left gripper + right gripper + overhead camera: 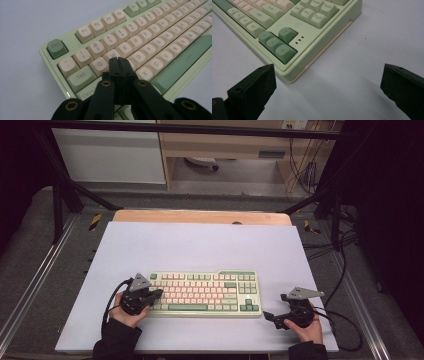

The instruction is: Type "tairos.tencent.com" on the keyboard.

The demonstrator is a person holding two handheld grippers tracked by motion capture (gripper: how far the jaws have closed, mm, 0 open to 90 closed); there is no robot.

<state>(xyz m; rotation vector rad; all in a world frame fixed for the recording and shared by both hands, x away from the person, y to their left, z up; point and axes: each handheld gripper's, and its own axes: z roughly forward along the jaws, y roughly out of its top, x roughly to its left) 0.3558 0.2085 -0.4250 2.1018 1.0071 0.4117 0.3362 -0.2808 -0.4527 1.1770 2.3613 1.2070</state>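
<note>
Two hands with grippers flank a pale green keyboard (204, 292) on a white mat (200, 245).

Left of the keyboard, the left gripper (119, 60) has its jaws pressed together with nothing between them, tips over the keys just below W, near the keyboard's left end. Beyond the keyboard's right end, the right gripper (272, 318) lies low over the mat just beside the corner with the arrow keys (277, 43), jaws spread wide and empty.
</note>
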